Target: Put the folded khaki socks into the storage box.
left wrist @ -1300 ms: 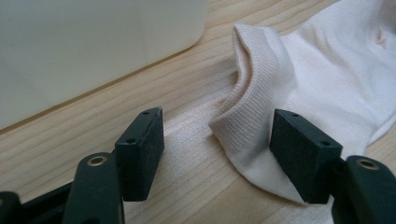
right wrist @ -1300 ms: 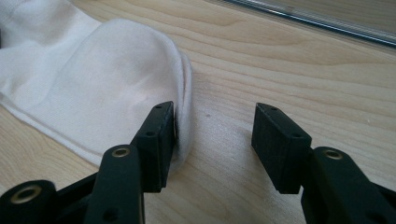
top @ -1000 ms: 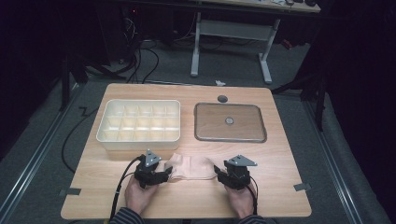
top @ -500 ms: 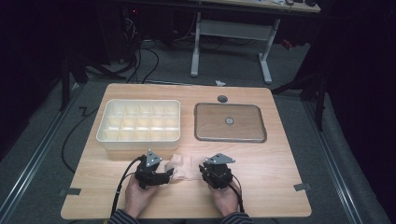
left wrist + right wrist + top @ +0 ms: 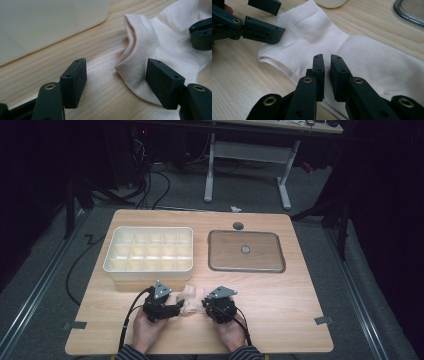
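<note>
- My left gripper point(image 5: 116, 82) has its jaws apart around the cream ankle sock's point(image 5: 362, 60) cuff, at the table's point(image 5: 300, 310) six o'clock edge.
- My right gripper point(image 5: 327, 72) has just been closing; jaws nearly together over the sock, whether pinching it I cannot tell.
- No writing is readable.

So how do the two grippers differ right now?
The left gripper stands open, its jaws wide apart around the sock's cuff; the right gripper has just been closing, its jaws now nearly together over the middle of the sock. Whether cloth is pinched between them I cannot tell. Both are black and handheld.
</note>
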Demonstrator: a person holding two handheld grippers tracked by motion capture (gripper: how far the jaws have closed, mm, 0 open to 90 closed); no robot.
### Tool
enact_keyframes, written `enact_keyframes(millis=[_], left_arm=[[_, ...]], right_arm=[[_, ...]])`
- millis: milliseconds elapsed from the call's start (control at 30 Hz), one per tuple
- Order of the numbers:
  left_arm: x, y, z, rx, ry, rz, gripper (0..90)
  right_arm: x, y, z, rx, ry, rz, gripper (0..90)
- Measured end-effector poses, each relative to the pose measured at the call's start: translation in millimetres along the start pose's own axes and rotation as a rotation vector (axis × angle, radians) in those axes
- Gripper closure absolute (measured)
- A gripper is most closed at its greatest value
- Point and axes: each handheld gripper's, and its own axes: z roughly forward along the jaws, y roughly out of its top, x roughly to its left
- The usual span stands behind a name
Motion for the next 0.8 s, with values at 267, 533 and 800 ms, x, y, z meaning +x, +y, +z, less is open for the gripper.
enact_keyframes(millis=[267, 533, 800], left_arm=[[-3.9, 3.4, 0.3, 0.017, -0.021, -0.017, 40.1], [-12.9, 4.0, 2.3, 0.015, -0.016, 0.034, 54.9], [-11.3, 4.8, 3.5, 0.015, -0.081, 0.033, 73.3]], right_arm=[[4.6, -2.6, 7.3, 0.001, 0.027, -0.039, 84.6], [4.1, -5.4, 8.1, -0.018, 0.029, -0.045, 85.2], [4.5, -6.8, 7.8, -0.021, 0.027, -0.042, 85.2]])
